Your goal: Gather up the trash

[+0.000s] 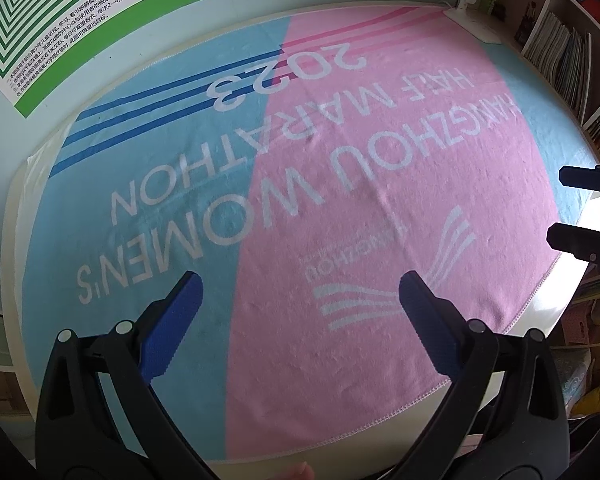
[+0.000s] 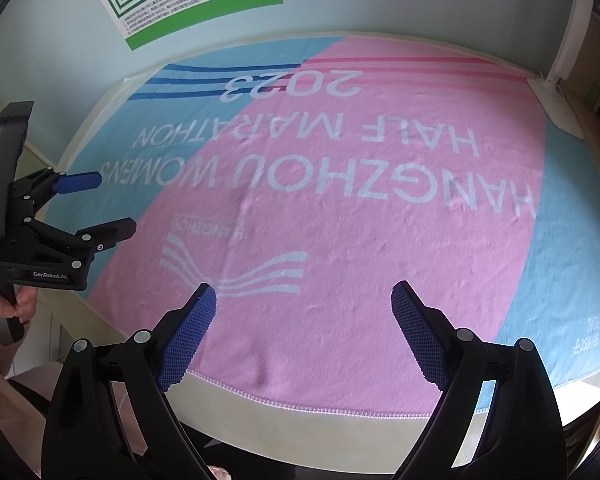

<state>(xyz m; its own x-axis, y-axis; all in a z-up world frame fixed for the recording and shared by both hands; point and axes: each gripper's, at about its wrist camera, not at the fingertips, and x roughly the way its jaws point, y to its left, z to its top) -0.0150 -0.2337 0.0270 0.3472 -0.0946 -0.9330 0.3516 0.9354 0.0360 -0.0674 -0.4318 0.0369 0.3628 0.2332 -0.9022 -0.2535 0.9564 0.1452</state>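
Honestly there wasn't any trash to see in either wrist view. The worktop [image 2: 320, 420] was covered by a pink and blue marathon towel [image 1: 340, 200] printed with "HANGZHOU WOMEN'S HALF MARATHON 2023", and its surface was bare, just a few soft creases. So either the collecting was already finished or it hadn't started and the trash sat somewhere off camera; the pictures couldn't settle which.

The left tool [image 1: 300, 300] hung over the near edge of the towel with its blue pads spread wide and nothing between them. The right tool [image 2: 304, 312] was the same: spread wide, empty, hovering above the pink part. No bin or bag showed up either.

Other stuff around: a white lamp base [image 2: 556, 108] at the far corner, a green-striped eye chart poster [image 1: 80, 20] on the wall, and a bookshelf [image 1: 560, 52] off to the side, a bit warped by the fisheye.
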